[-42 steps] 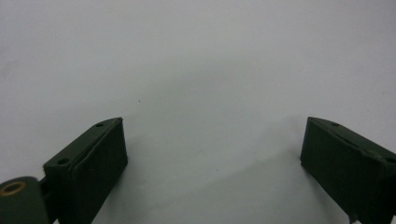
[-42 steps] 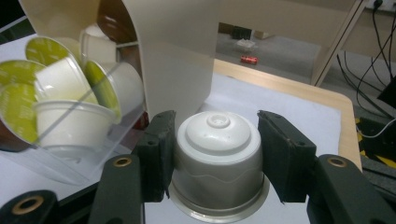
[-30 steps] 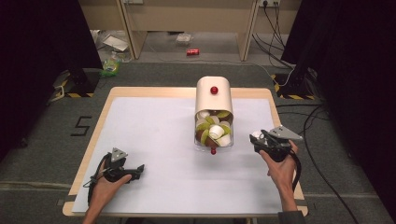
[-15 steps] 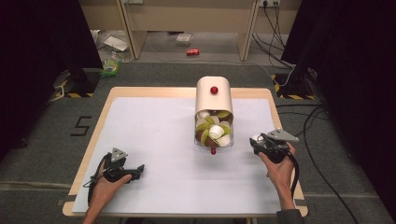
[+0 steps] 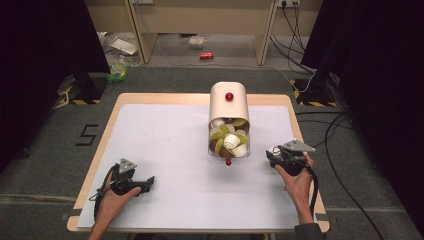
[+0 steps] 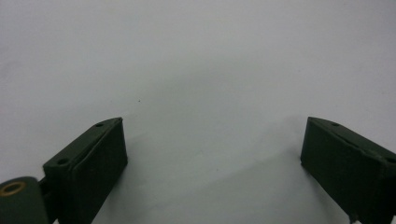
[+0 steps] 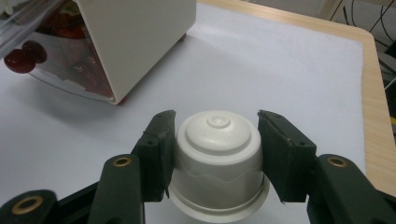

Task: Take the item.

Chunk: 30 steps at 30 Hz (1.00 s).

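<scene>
White sheet covering a wooden table (image 5: 107,131), grey carpet around it, clutter along the top of the frame. Centre of the high view: a cream dispenser box (image 5: 229,106) is lying with its clear front facing the person, packed with capsules (image 5: 227,140) in white, green and brown; a red knob is sitting on top.

Right gripper (image 7: 215,154), lower right of the high view, is clamping a white capsule (image 7: 218,161) between both pads, capsule upside down with its rim toward the sheet, just right of the box. Cannot tell if the rim is touching the sheet.

Left gripper (image 6: 212,158), lower left of the high view, is idling with jaws spread wide and nothing between them, facing bare sheet.

Progress: one capsule is out of the box and in the grip, looking close to being set down. No capsules are lying loose on the sheet, so most of the work is looking undone; the box is full.
</scene>
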Each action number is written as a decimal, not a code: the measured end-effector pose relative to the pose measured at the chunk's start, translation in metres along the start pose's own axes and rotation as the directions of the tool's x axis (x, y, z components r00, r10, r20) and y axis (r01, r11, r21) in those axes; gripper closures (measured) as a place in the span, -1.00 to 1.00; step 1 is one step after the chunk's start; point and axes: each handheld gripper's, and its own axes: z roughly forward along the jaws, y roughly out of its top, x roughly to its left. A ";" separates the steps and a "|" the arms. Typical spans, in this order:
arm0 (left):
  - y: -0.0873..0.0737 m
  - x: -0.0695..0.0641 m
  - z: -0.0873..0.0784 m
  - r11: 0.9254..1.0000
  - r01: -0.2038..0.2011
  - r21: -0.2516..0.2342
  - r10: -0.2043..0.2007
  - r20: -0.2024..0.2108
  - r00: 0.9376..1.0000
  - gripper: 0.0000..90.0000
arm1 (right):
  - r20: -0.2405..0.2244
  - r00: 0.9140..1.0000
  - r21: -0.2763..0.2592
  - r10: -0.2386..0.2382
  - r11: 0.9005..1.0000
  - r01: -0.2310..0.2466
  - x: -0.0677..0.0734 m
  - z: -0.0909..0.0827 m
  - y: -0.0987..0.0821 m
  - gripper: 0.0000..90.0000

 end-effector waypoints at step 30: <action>0.000 0.000 0.000 1.000 -0.001 0.001 0.001 -0.001 1.000 -0.86 | -0.003 1.000 0.072 0.006 0.997 -0.006 -0.005 0.015 -0.014 0.07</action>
